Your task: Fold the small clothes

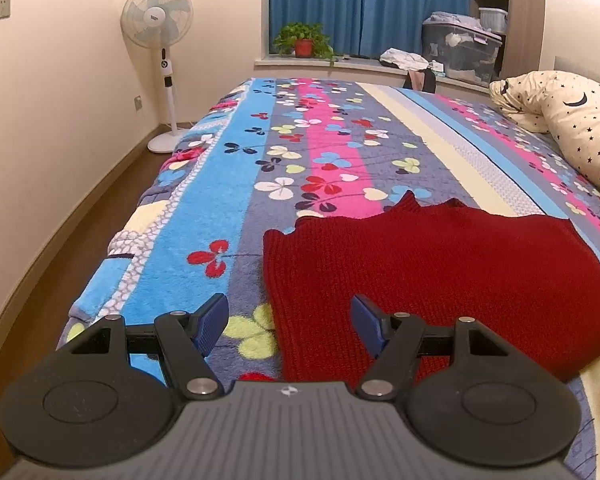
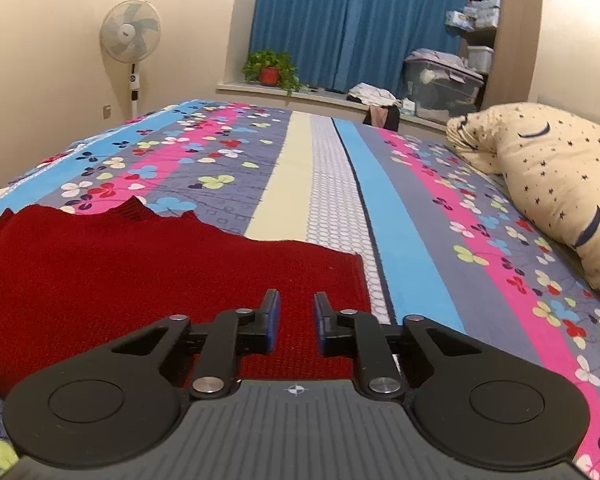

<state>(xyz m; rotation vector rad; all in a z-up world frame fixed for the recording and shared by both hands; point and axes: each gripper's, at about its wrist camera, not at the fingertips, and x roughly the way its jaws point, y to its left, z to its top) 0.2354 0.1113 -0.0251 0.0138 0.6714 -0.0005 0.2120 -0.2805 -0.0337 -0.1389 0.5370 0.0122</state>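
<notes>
A dark red knitted sweater (image 1: 420,272) lies flat on the flowered bedspread (image 1: 204,208), its neck end pointing away from me. My left gripper (image 1: 288,300) hovers open and wide over the sweater's left edge, near the hem. One of its fingers is over the bedspread and the other over the knit, and nothing is gripped. In the right wrist view the sweater (image 2: 140,264) fills the left side. My right gripper (image 2: 297,294) hangs over the sweater's near right corner. Its jaws are only a narrow gap apart, with nothing pinched between them.
A cream star-print pillow (image 1: 572,120) (image 2: 548,168) lies along the bed's right side. A standing fan (image 1: 157,14) is by the left wall past the bed's left edge. On the window ledge behind are a potted plant (image 1: 303,40), a storage box (image 1: 460,52) and loose clothes.
</notes>
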